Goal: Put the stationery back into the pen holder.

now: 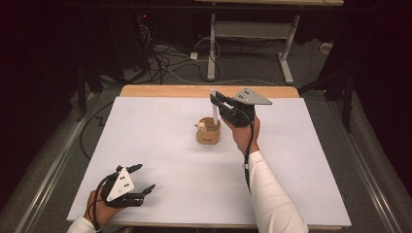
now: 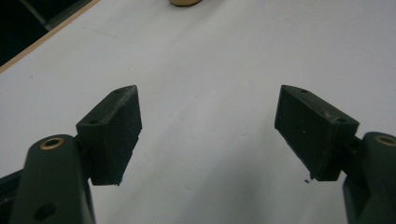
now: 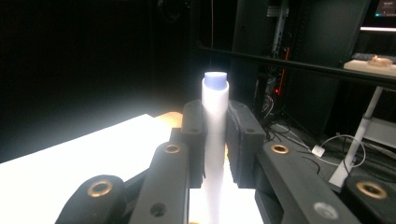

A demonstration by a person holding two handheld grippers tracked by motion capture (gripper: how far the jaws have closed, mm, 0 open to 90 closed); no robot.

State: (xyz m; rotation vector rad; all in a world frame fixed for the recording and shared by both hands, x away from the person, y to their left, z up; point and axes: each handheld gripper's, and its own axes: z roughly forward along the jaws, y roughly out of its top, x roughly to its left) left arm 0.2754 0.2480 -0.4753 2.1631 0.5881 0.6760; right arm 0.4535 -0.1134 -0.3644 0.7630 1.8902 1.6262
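Right gripper (image 1: 217, 101) is pinching a slim white cylindrical marker with a bluish cap end (image 3: 215, 140), jaws pressed flat against both sides of its barrel; the marker stands upright, lower end dipping toward or into the small round tan wooden cup (image 1: 208, 132) at table centre, at about 7 o'clock from the gripper; whether the tip touches the cup's bottom I cannot tell; something small and pale sits at the cup's rim at 9 o'clock, too small to identify. Left gripper (image 1: 143, 179) rests at 7 o'clock of the white table sheet (image 1: 160, 145), jaws spread wide with nothing between them, well apart from the cup. Step in hand, as I judge it: lowering the marker into the cup. Next move calls for keeping it vertical, sinking it until it seats, then spreading the jaws; the cup looks light, so a sideways nudge could tip it.
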